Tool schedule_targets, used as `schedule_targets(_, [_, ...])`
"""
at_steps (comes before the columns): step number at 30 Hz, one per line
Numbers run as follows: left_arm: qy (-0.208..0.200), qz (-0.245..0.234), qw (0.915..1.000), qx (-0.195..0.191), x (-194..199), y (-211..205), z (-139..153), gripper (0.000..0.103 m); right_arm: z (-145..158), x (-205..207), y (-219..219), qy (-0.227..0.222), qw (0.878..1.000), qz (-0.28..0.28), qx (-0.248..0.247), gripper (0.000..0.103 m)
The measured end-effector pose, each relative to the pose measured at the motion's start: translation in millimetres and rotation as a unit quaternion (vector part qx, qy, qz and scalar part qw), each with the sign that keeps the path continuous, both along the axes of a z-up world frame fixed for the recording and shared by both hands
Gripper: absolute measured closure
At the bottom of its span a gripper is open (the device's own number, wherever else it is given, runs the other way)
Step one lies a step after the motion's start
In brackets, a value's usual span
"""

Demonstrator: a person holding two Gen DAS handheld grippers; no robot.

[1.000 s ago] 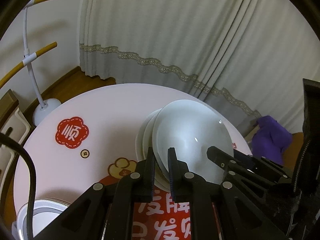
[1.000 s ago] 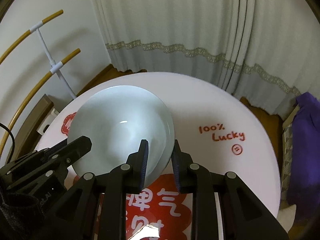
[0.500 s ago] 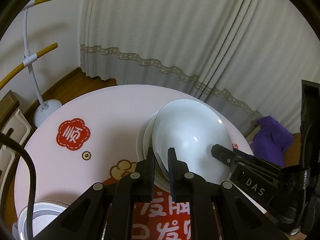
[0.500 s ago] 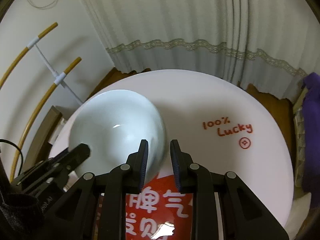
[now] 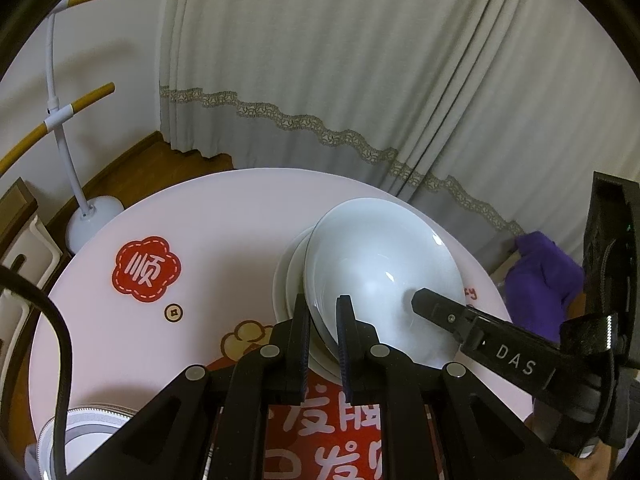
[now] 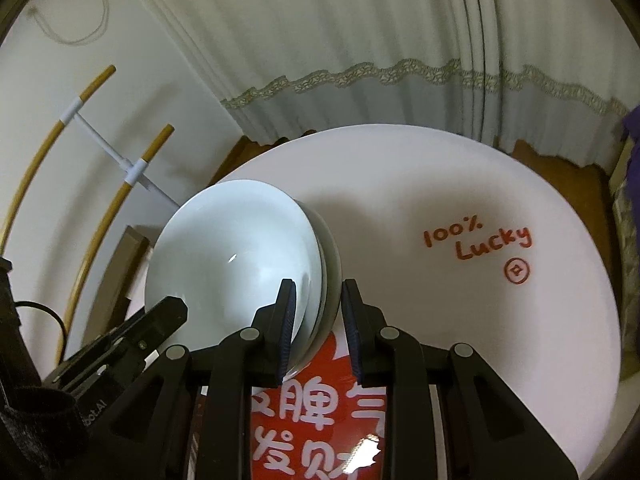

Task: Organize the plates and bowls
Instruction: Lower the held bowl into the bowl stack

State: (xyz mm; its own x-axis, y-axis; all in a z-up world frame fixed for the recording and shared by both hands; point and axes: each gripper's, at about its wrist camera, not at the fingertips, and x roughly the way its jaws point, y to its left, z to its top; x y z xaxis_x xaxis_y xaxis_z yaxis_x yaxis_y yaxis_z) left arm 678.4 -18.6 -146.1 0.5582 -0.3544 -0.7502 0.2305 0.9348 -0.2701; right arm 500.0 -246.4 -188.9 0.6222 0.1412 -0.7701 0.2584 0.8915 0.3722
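Presently, item: white bowl [image 5: 380, 276], tilted, carried above a short stack of white plates [image 5: 290, 276] that sits toward the middle of the round table [image 5: 224, 216], nearer its right edge in the left wrist view. Step in hand, by judgement: seating the bowl on the stack, its lower side already close over the plates, contact not clear. Next move calls for lowering it level and centred, then letting go one side at a time so it does not slide off. Left gripper [image 5: 322, 334]: jaws nearly together, pinching the bowl's near rim. Right gripper [image 6: 318, 320]: jaws a little apart, straddling the opposite edge of bowl [image 6: 236, 264] and the plates beneath; whether the pads press cannot be told. Also present: a patterned plate [image 5: 80, 436] at the table's near left edge; a red printed mat [image 6: 320, 412] at its near edge.
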Motion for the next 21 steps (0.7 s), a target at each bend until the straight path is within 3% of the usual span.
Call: schedule_targets(21, [0.000, 0.006, 0.9996, 0.028, -7.1, -5.4, 9.1, 0.091, 3.1, 0.0, 4.0, -0.002, 1.000, 0.004, -0.005, 0.076])
